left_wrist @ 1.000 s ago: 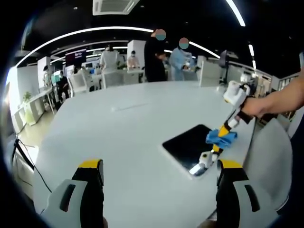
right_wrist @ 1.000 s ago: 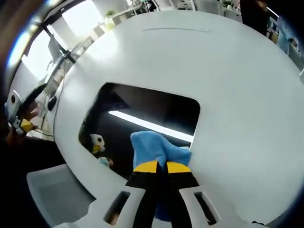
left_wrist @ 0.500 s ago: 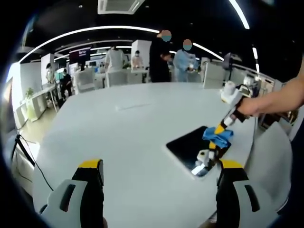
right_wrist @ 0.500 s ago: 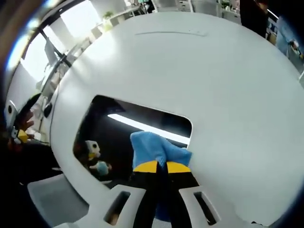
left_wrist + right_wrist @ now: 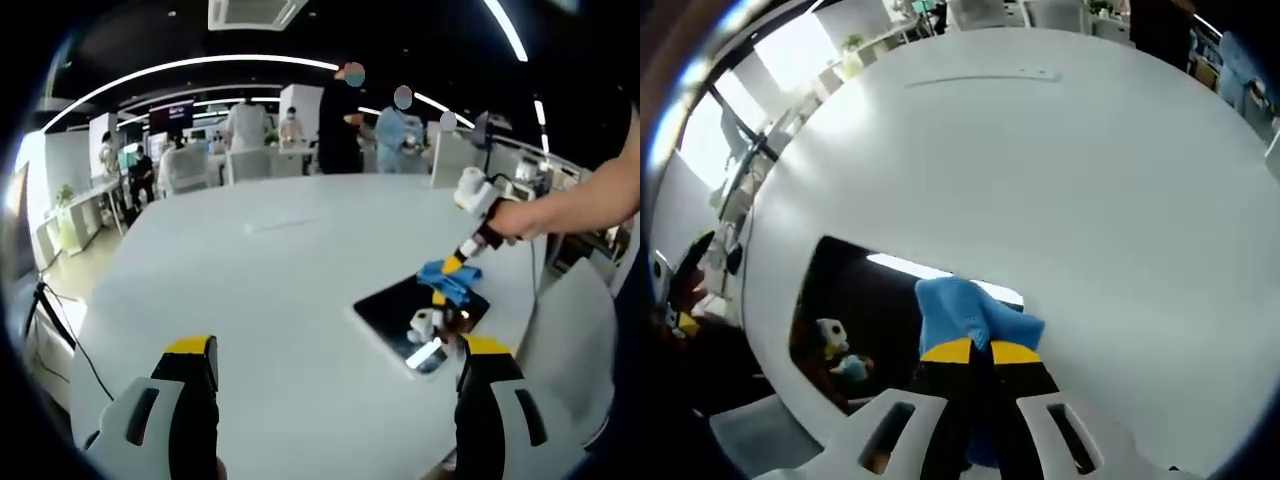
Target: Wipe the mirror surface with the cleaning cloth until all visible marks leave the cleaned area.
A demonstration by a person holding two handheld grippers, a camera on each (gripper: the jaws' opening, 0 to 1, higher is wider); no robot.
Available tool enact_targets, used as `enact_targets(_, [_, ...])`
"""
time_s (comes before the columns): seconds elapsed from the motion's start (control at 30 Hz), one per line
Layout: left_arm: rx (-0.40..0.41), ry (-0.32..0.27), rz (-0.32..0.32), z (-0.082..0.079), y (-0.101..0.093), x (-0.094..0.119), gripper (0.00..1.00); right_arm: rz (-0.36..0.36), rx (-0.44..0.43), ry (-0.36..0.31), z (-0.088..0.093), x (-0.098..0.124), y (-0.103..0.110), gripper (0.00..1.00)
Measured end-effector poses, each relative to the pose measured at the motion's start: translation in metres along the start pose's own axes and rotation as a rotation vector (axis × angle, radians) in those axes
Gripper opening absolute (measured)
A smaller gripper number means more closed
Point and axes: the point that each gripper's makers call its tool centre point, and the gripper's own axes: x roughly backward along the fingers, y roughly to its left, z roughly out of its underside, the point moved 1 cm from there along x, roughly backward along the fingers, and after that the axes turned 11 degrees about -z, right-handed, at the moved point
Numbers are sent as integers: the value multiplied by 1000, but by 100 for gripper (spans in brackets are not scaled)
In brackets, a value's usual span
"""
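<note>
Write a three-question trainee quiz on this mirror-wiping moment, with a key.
1. True or false: the right gripper is shut on the blue cloth.
2. Where does the mirror lie? A. on the white table; B. on a chair; C. in the left gripper.
3. Fill in: the left gripper's jaws are ____, holding nothing.

Key: 1 true; 2 A; 3 open.
</note>
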Motion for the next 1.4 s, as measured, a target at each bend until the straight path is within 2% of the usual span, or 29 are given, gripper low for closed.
enact_targets(0.47, [-2, 3, -4, 2, -2, 1, 100, 5, -39, -17, -23, -9, -13, 0])
enact_targets(0.6, [1, 5, -8, 3, 0, 1, 100, 5, -46, -21, -25, -10, -14, 0])
enact_targets(0.8, [-13, 9, 7, 2, -5, 3, 100, -1, -42, -40, -27, 1, -15, 0])
enact_targets(0.87, [-17, 10, 3, 4, -1, 0, 100, -12, -41, -65, -30, 8, -16, 0])
enact_targets(0.97, [-14, 0, -12, 2, 2, -2, 100, -10, -44, -81, -28, 21, -22, 0])
enact_targets(1.17, [-43, 2, 2, 2, -6, 1, 100, -1, -64, -110, -22, 46, -42, 0])
enact_targets(1.4, [-35, -9, -15, 0, -4, 5, 100, 39, -112, -80, 4, 50, -72, 0])
